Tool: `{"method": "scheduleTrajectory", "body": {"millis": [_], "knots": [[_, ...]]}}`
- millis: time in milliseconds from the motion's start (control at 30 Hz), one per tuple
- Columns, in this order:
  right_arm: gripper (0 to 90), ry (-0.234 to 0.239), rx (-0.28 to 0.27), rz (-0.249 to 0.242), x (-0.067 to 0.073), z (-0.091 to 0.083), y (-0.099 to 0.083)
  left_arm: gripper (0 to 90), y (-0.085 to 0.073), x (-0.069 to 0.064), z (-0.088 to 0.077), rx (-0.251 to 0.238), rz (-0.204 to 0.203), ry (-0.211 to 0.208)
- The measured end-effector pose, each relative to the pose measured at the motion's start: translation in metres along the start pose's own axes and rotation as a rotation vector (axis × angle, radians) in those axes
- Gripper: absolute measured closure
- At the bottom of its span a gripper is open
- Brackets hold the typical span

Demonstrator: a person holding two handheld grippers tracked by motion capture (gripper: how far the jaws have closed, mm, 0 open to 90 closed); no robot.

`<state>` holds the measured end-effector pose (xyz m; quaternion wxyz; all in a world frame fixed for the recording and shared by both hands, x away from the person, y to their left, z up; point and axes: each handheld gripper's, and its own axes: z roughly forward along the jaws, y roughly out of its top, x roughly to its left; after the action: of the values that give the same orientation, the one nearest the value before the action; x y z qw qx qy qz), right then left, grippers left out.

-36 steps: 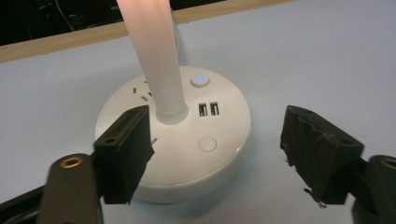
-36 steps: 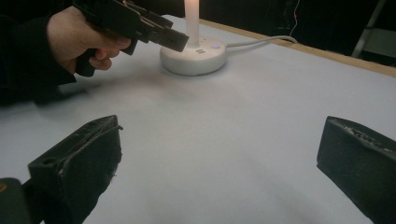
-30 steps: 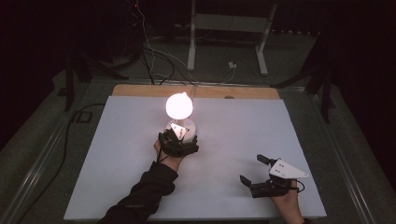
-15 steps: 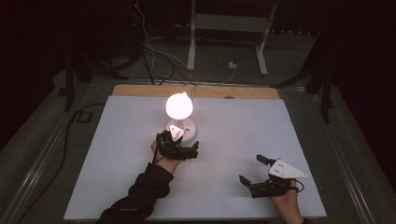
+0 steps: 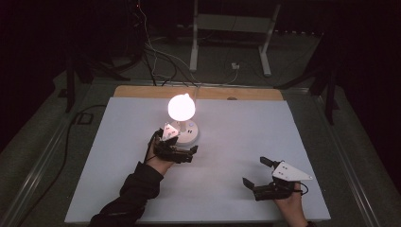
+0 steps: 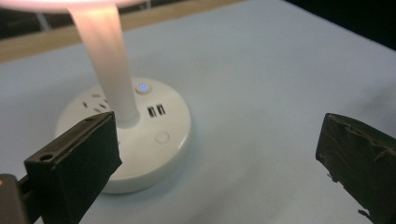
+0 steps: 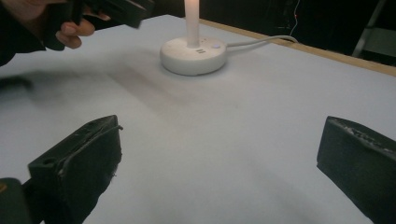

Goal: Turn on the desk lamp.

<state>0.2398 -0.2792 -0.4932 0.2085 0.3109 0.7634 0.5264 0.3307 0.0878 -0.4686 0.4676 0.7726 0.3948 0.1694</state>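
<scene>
Since the earlier high view, the left gripper (image 5: 182, 152) has been drawn back from the lamp (image 5: 181, 108) toward the near edge of the table (image 5: 236, 142), and its jaws have just been opening with nothing between them; the right gripper (image 5: 257, 172) is seen in the same spot as before.

From the high view, the lit lamp is seen standing on its round white base (image 5: 188, 134) at the middle of the far half of the white table, its bulb glowing brightly. The left gripper is held just in front of the base, a little to its left, with a small gap between them. The right gripper is held low over the near right part of the table, well apart from the lamp, its jaws spread.

From the left gripper view, the two black jaws are shown spread wide and empty. The lamp base (image 6: 154, 135) is seen just beyond the left jaw, with a small blue light (image 6: 143, 87) on its top and the glowing stem (image 6: 107, 60) rising from it.

From the right gripper view, the jaws are spread wide with bare table (image 7: 224, 140) between them. The lamp base (image 7: 194, 55) is seen farther off, a white cord (image 7: 261, 41) running from it, and the left hand (image 7: 70, 28) is held at the upper left.
</scene>
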Motion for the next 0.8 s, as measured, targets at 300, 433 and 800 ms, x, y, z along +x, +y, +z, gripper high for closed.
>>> {"method": "scheduleTrajectory", "body": {"millis": [300,433,800], "knots": [[0.0,-0.002,0.005,0.001,0.001,0.001,0.0,0.3,-0.002,0.016,-0.028,-0.029,-0.011,-0.058],[0.0,-0.002,0.008,0.002,0.001,0.001,0.0,0.2,-0.007,0.022,-0.038,-0.025,-0.022,-0.062],[0.0,-0.003,0.012,-0.003,0.001,0.002,-0.001,0.3,-0.026,0.039,-0.065,-0.028,-0.034,-0.053]]}}
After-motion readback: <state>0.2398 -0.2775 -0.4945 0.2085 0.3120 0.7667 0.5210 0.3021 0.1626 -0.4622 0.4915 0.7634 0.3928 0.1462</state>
